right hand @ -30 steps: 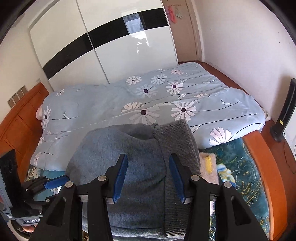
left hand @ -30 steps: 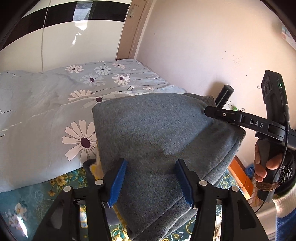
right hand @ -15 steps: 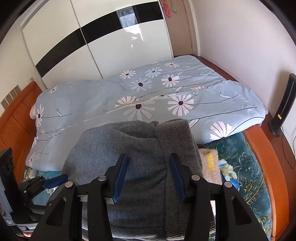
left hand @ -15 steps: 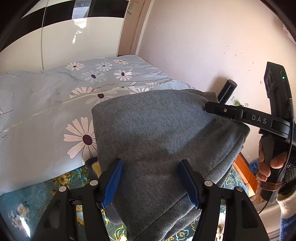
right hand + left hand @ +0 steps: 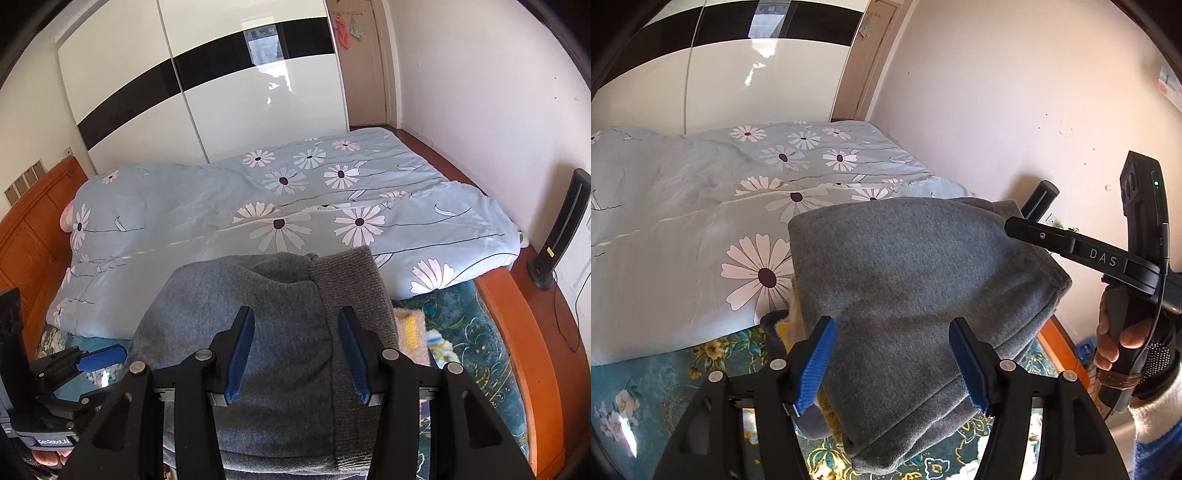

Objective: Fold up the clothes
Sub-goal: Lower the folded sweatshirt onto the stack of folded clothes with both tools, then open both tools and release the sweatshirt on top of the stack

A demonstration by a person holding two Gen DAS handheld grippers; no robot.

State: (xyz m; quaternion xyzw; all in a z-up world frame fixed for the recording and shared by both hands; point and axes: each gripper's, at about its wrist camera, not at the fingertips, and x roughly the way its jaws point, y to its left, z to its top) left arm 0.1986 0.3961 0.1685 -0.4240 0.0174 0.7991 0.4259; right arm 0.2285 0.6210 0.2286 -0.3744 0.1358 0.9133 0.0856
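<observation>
- Carrying the folded grey garment (image 5: 916,295), we hold it above the bed's near edge, with the daisy duvet (image 5: 280,199) at twelve o'clock.
- Our left gripper (image 5: 890,354) and right gripper (image 5: 291,350) straddle it, jaws apart; we cannot tell whether the pads pinch.
- Both tilt downward.
- Next, we judge, comes setting it down flat.

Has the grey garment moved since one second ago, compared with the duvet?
Yes. In the left wrist view the grey garment now sits lower and further right against the duvet, so more daisy print shows beyond its top edge.
</observation>
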